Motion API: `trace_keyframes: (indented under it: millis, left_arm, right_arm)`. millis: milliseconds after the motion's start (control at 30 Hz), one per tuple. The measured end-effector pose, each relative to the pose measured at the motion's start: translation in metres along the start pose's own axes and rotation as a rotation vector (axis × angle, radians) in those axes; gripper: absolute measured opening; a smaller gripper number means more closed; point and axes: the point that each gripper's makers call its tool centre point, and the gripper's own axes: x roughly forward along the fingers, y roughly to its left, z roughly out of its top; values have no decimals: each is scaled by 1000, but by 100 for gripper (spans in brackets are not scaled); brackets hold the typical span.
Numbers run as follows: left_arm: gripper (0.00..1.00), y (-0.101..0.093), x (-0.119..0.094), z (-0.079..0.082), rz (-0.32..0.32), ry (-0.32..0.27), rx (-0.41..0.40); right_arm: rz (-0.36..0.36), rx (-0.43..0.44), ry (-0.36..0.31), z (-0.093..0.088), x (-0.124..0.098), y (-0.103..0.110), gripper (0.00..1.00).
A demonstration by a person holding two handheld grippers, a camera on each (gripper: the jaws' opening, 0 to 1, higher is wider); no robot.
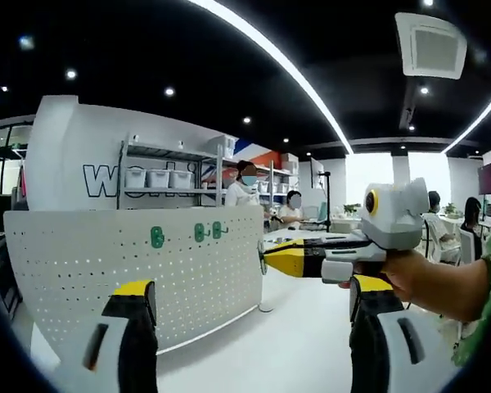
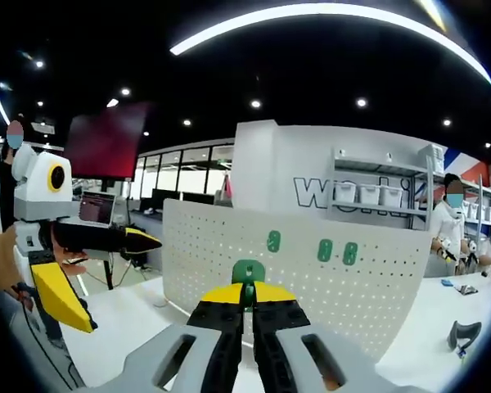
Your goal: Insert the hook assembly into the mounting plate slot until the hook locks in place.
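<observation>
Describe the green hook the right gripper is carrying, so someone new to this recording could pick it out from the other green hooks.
Start at the white perforated pegboard panel standing on the white table. Three green hooks are already mounted in a row near its top edge. The one meant is the green hook in front of the panel, pinched between the yellow-tipped jaws of the right gripper, not yet on the board.

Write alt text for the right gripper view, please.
The right tool holds a green hook in its closed jaws, facing a white pegboard that already carries three green hooks. The left tool enters from the left side.
</observation>
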Motion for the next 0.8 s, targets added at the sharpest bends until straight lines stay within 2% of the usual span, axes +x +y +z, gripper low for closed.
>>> trace_keyframes:
  millis: [233,600,800]
  left_arm:
    - [100,17,-4,-3,46,2,1]
    - [99,32,-7,-3,66,3,-2]
    - [98,38,-7,-11,70,20,-14]
  right_arm:
    - [-39,-11,-9,5,23,-10,1]
    - [-120,-40,-9,9,65,-34,1]
    - [-175,-22,-34,11,84,-48,1]
